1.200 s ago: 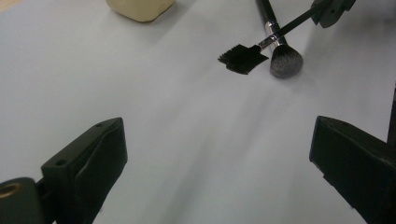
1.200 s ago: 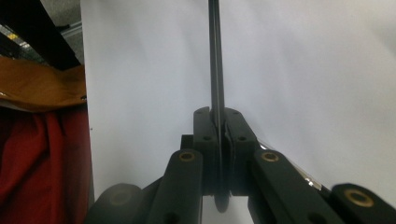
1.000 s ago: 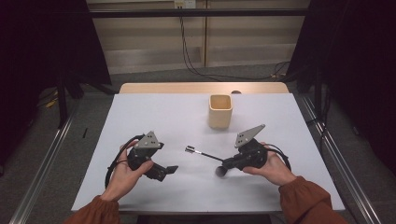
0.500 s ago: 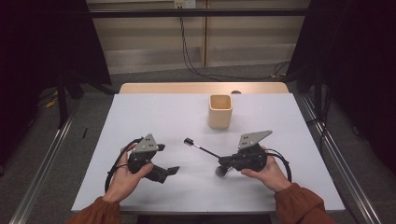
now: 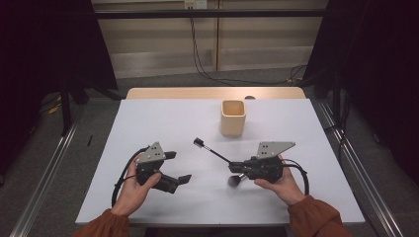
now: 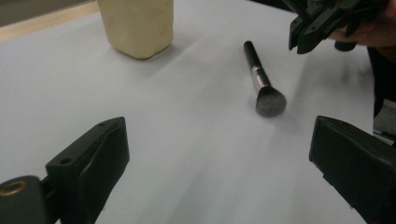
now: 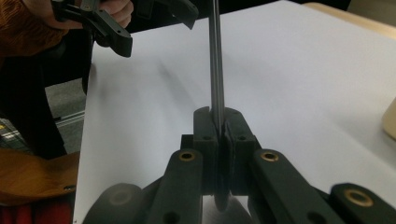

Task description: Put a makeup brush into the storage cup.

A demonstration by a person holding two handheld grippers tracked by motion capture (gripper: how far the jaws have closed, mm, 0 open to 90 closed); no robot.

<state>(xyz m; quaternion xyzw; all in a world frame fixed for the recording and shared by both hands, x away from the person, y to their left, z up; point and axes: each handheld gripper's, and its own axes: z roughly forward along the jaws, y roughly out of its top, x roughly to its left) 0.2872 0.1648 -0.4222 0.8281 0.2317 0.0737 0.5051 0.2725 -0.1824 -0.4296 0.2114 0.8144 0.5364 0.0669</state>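
Two tongs: right tongs (image 5: 238, 169) clamped on makeup brush (image 5: 217, 154) near its bristle end, handle slanting up toward the cup (image 5: 232, 117); left tongs (image 5: 177, 168) gape empty, farther from cup.

Glossy black brush (image 6: 259, 74) with soft dark bristles, matt pale wooden cup (image 5: 232, 117), smooth white tabletop (image 5: 168, 123).

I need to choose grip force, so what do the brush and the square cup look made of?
The brush has a glossy black handle, probably plastic or lacquered wood, a shiny metal-looking collar, and a soft dark bristle head. The cup looks like pale matt wood, though moulded plastic is possible: even cream colour, rounded corners, no shine.
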